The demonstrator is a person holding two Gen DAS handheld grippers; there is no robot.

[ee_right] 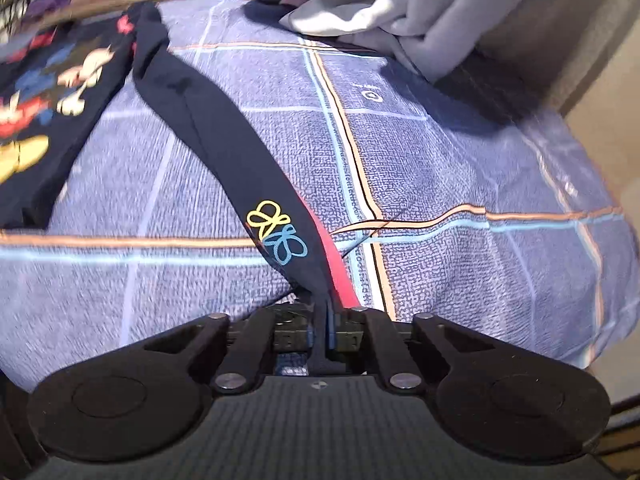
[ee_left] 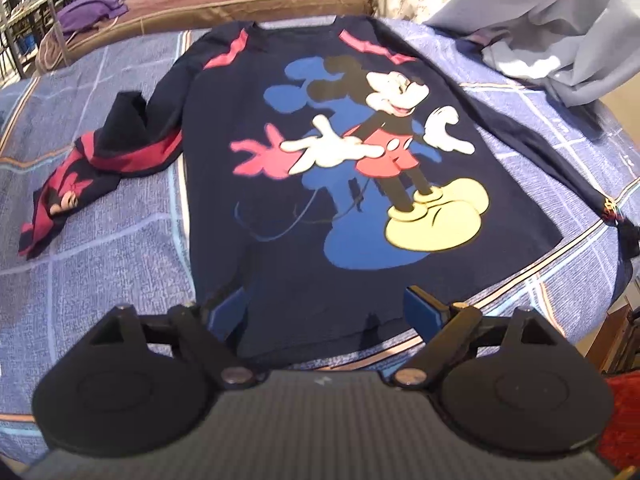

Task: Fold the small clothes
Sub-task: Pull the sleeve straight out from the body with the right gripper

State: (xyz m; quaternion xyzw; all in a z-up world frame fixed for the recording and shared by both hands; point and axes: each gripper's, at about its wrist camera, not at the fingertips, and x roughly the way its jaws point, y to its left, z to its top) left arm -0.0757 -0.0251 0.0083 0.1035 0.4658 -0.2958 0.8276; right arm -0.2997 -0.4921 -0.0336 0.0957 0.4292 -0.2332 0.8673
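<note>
A navy long-sleeve shirt [ee_left: 320, 208] with a cartoon mouse print lies face up on the blue checked bedsheet [ee_left: 100, 240]. Its left sleeve [ee_left: 120, 152], with red stripes, is crumpled beside the body. My left gripper [ee_left: 324, 308] hovers open over the shirt's hem, nothing between its blue pads. The right sleeve [ee_right: 224, 152] stretches out straight across the sheet. My right gripper [ee_right: 325, 328] is shut on that sleeve's cuff end, just below the yellow and blue outline prints [ee_right: 276, 232].
A pale grey garment pile [ee_left: 560, 40] lies at the bed's far right corner, also in the right wrist view [ee_right: 400, 4]. A purple cloth [ee_left: 96, 10] rests on the brown headboard ledge. The bed edge drops off at the right.
</note>
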